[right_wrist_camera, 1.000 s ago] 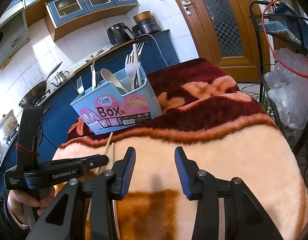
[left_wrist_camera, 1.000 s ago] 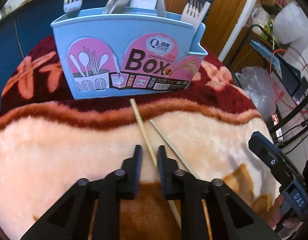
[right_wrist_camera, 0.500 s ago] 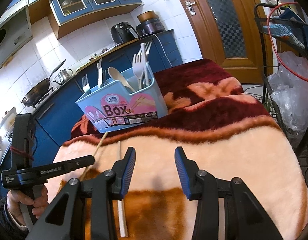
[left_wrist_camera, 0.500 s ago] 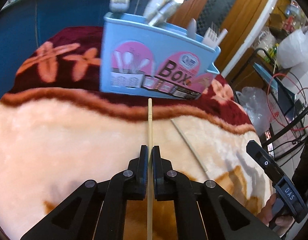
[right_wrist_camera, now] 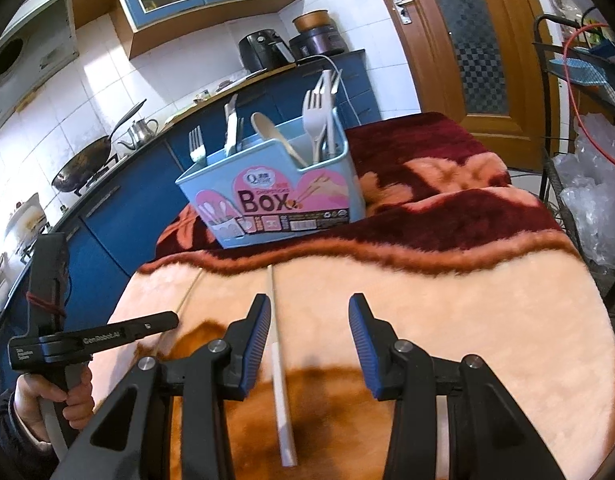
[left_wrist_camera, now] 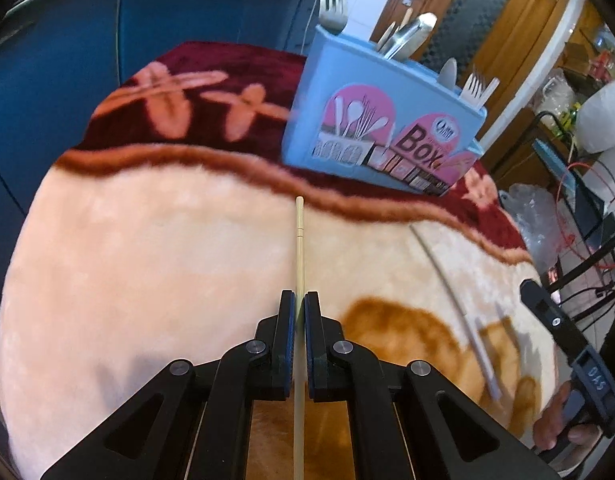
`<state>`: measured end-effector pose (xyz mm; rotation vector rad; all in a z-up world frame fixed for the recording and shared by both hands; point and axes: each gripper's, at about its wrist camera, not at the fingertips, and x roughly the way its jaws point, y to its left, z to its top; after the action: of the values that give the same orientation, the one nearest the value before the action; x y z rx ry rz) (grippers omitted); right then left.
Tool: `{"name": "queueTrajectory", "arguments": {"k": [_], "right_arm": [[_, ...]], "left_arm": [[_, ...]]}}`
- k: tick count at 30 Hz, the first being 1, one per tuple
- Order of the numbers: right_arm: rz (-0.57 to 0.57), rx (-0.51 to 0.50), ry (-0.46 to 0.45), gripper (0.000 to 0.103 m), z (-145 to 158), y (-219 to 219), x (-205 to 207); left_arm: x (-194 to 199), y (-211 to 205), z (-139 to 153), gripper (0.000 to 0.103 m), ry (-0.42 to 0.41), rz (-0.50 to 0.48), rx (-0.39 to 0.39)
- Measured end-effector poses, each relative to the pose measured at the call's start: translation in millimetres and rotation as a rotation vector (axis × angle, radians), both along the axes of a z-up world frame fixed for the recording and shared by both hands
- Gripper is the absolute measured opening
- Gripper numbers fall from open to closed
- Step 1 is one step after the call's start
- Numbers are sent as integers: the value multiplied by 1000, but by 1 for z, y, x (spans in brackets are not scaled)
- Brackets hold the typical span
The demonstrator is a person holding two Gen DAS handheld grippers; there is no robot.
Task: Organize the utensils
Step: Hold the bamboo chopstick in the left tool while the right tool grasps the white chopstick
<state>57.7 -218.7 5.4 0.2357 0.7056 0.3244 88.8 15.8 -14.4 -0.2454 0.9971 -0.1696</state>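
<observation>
A wooden chopstick (left_wrist_camera: 299,240) is pinched between the pads of my left gripper (left_wrist_camera: 299,300), which is shut on it, and it points forward over the peach blanket (left_wrist_camera: 147,280). The blue utensil box (left_wrist_camera: 379,120) stands ahead and to the right with forks, spoons and a knife upright in it. A white chopstick (right_wrist_camera: 278,360) lies flat on the blanket under my right gripper (right_wrist_camera: 309,304), close to its left finger. That gripper is open and holds nothing. In the right wrist view the box (right_wrist_camera: 275,196) is straight ahead, and the left gripper (right_wrist_camera: 107,334) is at the lower left.
The plush blanket turns dark red (right_wrist_camera: 447,216) around the box. Blue kitchen cabinets (left_wrist_camera: 167,20) run behind and to the left, with a wok (right_wrist_camera: 83,164) on the stove. A metal rack with plastic bags (right_wrist_camera: 591,184) stands at the right, by a wooden door (right_wrist_camera: 467,40).
The left gripper closed on the wooden chopstick and swung left with it, so the box now sits to its right. The right gripper shifted over the white chopstick.
</observation>
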Motion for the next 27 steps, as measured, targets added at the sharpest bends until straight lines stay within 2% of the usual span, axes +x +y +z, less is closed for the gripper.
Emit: {"name": "queueTrajectory", "arguments": {"k": [7, 11, 21, 27], "right_arm": [[23, -30, 29, 44, 1, 10, 0], [58, -68, 50, 44, 2, 19, 3], [218, -210, 195, 44, -3, 51, 23], [272, -271, 307, 44, -10, 59, 42]], "left_arm": [[-3, 1, -2, 6, 26, -38, 34], [-7, 5, 2, 12, 36, -56, 45], [-9, 13, 11, 16, 42, -106, 173], [0, 5, 12, 16, 62, -159, 197]]}}
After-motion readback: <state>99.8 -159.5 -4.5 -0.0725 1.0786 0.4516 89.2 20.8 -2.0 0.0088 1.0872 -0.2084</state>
